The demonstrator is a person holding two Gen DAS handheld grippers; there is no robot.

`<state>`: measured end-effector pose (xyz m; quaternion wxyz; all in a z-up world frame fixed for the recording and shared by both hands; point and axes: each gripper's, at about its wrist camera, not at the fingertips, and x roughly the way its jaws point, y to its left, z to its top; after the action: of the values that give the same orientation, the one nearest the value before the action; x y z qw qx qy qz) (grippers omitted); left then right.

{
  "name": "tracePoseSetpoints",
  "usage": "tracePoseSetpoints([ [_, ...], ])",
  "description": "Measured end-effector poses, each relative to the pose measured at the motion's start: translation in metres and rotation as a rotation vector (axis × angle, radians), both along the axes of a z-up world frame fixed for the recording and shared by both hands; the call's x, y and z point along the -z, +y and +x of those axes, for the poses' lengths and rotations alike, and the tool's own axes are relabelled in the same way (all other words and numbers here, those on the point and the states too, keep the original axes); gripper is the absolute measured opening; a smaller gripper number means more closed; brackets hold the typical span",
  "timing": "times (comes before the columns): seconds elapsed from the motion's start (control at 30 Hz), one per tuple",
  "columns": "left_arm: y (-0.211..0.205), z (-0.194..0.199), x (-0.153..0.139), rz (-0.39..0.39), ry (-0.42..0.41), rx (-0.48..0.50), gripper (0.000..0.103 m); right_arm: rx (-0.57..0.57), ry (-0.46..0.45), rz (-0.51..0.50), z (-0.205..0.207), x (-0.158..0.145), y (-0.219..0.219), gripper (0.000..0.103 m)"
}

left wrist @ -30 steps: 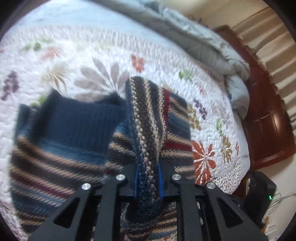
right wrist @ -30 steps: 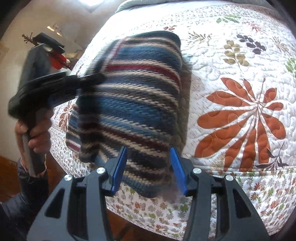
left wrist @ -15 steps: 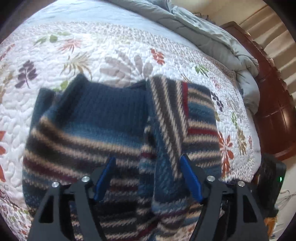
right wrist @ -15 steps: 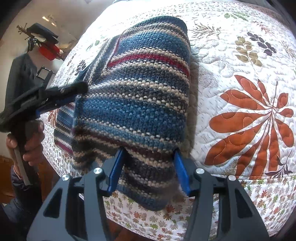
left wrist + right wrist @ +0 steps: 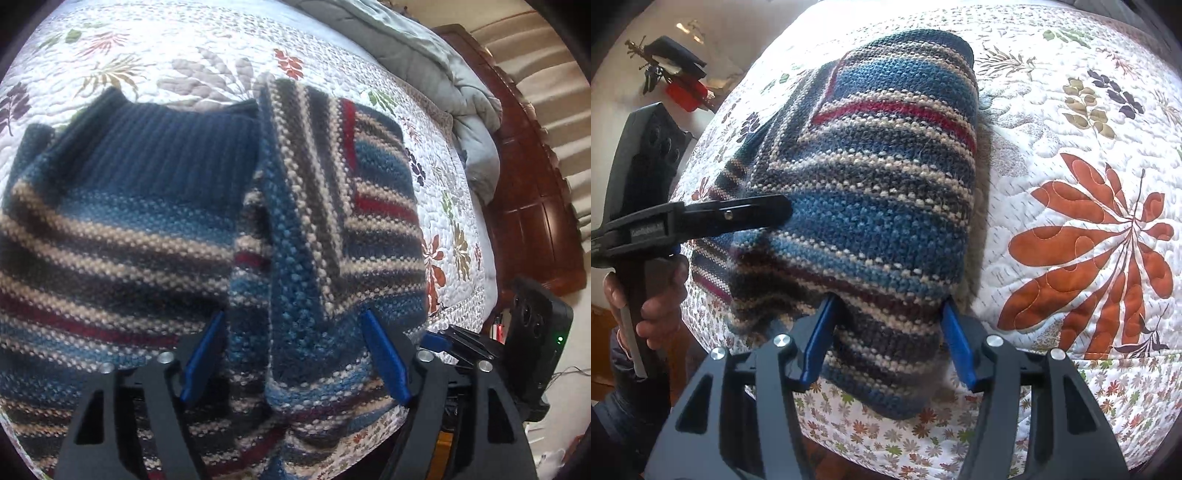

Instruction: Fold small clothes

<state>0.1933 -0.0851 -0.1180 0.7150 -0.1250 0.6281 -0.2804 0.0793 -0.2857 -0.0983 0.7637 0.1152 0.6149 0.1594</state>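
A knitted sweater point(image 5: 122, 229) with blue, beige, dark and red stripes lies on the quilted bedspread point(image 5: 207, 55), near the bed's front edge. One side is folded over its middle as a long flap point(image 5: 306, 206). My left gripper point(image 5: 293, 354) stands over the flap's near end; its jaws are closing, with the fold between the blue pads point(image 5: 384, 358) but not pinched. In the right wrist view my right gripper point(image 5: 888, 339) straddles the sweater's point(image 5: 886, 177) near corner, which hangs over the bed edge. Its jaws are opening and do not pinch the cloth.
A grey duvet point(image 5: 424, 62) is bunched at the far side of the bed, against a dark wooden headboard point(image 5: 532, 192). The bedspread point(image 5: 1071, 206) lies bare right of the sweater. A hand point(image 5: 657, 299) holds the left gripper's handle at the left. Floor lies below the bed edge.
The left gripper let go of the folded flap, which now lies on the sweater, and sank closer to it. The right gripper moved in over the sweater's near corner and widened slightly.
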Motion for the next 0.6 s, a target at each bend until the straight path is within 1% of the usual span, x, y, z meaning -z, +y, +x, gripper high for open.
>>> tracePoseSetpoints([
  [0.03,0.001,0.0,0.0,-0.006,0.003,-0.01,0.063,0.001,0.0,0.002,0.0,0.0,-0.001,0.057],
  [0.07,0.003,0.0,-0.001,-0.022,0.006,-0.017,0.052,0.004,-0.001,0.005,0.0,-0.001,-0.002,0.057],
  [0.1,0.004,-0.001,-0.002,-0.03,0.004,-0.021,0.043,0.009,-0.001,0.009,0.0,-0.002,-0.002,0.057],
  [0.17,0.006,-0.002,-0.006,-0.039,-0.006,-0.034,0.034,0.016,-0.009,0.008,0.0,-0.006,-0.004,0.057],
  [0.2,0.007,-0.003,-0.009,-0.045,-0.01,-0.043,0.031,0.018,-0.013,0.005,-0.001,-0.008,-0.005,0.057],
  [0.3,0.014,-0.006,-0.016,-0.072,-0.024,-0.069,0.027,0.023,-0.031,0.008,-0.003,-0.016,-0.008,0.057],
  [0.4,0.016,-0.009,-0.028,-0.092,-0.053,-0.084,0.026,0.027,-0.045,0.008,-0.004,-0.023,-0.007,0.057],
  [0.57,0.014,-0.012,-0.034,-0.08,-0.064,-0.057,0.026,0.011,-0.061,0.009,-0.004,-0.029,-0.003,0.058],
  [0.6,0.013,-0.014,-0.033,-0.067,-0.066,-0.047,0.03,0.007,-0.06,0.007,-0.003,-0.029,-0.004,0.058],
])
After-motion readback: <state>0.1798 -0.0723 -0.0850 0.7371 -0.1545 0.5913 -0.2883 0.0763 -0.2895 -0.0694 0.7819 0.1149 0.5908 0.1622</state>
